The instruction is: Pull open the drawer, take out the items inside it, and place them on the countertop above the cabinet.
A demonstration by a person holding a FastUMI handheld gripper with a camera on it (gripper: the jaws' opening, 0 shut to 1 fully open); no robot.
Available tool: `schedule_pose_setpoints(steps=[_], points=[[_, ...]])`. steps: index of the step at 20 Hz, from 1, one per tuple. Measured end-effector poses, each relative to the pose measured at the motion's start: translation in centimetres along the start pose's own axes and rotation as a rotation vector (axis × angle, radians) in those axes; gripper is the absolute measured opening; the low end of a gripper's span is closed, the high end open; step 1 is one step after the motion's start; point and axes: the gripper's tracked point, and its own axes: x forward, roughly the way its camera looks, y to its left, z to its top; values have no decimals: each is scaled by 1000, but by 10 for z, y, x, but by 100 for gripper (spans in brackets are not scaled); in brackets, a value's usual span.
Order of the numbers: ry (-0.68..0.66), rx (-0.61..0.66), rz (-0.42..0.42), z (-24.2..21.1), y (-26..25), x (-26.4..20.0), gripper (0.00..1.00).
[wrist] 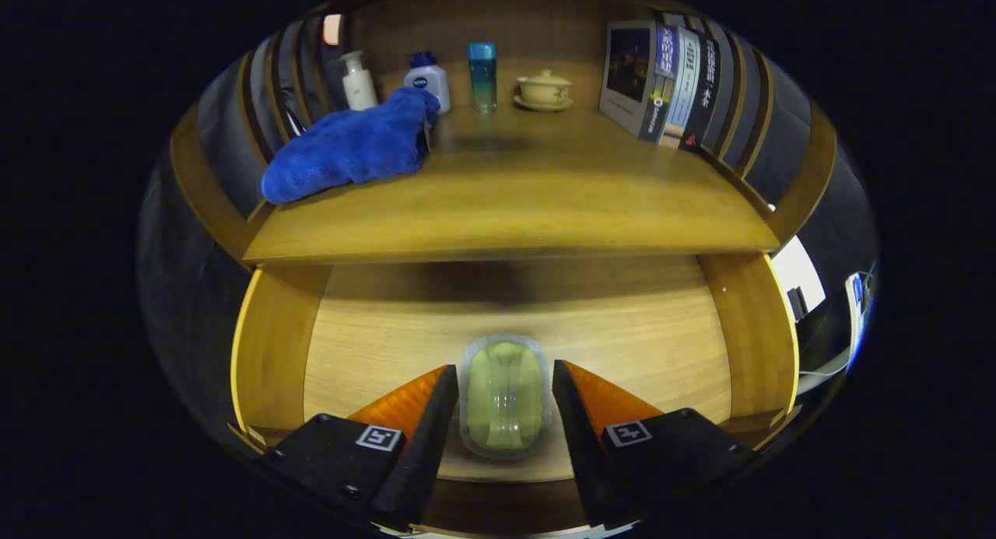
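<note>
one pale green soap-like item in a clear wrapper (504,399) lying flat on the floor of the open drawer (389,329), right between the two fingers of the hand-held gripper (504,414). fingers spread, one on each side of the item, with narrow gaps showing at both sides; not pinching it, as far as can be told. black finger pads (424,430) flanking the item, orange finger backs behind them, and square black-and-white markers on the gripper body nearer the camera.

wooden drawer floor stretching ahead of the fingertips, bare beyond the item, with the drawer's side walls rising to the left and right of the fingers. back of the drawer in shadow under the overhanging desk (506,204).

further ahead and above, on the desk: a blue towel (350,146) bunched up ahead and to the left, near the desk's left end. just behind the towel, a small white pump bottle (359,80) and a white bottle with a blue cap (428,78), the latter touching or just beside the towel's far end. straight ahead, a tall blue-green tumbler (482,76) standing upright, and slightly to its right a cream lidded cup on a saucer (544,90). ahead and to the right, a row of books (669,84) standing upright, well apart from the cup.
</note>
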Motion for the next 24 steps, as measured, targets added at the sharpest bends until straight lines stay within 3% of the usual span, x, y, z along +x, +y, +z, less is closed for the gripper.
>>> schedule_pose_setpoints(steps=[7,9,11,24], points=[[84,52,25,-15,0,20,37],[90,47,29,-16,-2,16,40],[91,54,35,-18,0,20,27],[-35,58,76,24,4,-60,26]])
